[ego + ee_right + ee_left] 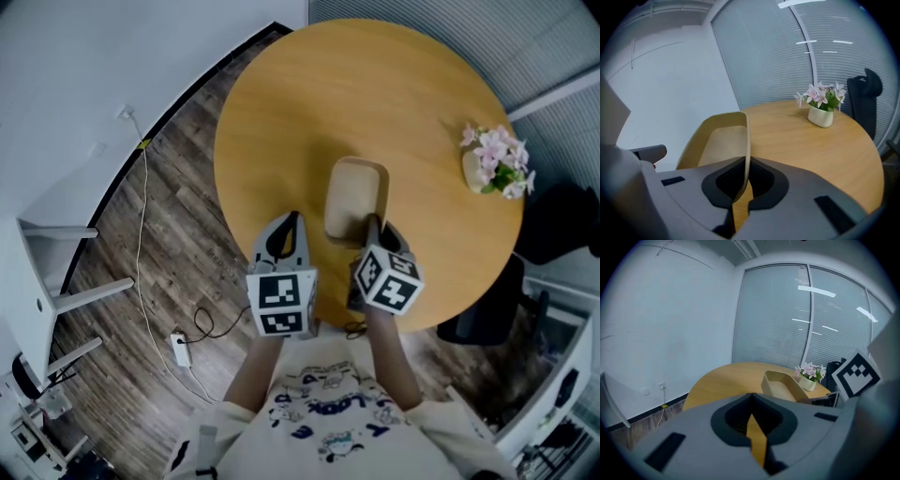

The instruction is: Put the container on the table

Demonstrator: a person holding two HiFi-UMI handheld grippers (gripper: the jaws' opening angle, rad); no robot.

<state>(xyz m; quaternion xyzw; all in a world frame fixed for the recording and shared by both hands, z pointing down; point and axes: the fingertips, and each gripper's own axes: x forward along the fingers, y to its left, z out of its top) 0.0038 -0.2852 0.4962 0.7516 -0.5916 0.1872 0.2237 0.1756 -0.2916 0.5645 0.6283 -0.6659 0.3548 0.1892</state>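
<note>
right gripper (pixel 739 190) pinches one wall of the tan container (pixel 356 195) over the round wooden table (pixel 300 103); left gripper (pixel 752 414) hangs just beside it, jaws together, empty.

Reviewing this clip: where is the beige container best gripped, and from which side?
On the container, take the thin wall at the end nearest the person, coming from that side, one jaw inside, one outside. Its open body looks too wide to span; the right gripper pinches it so.

Nothing readable — the shirt (pixel 323 412) print is too blurred.
</note>
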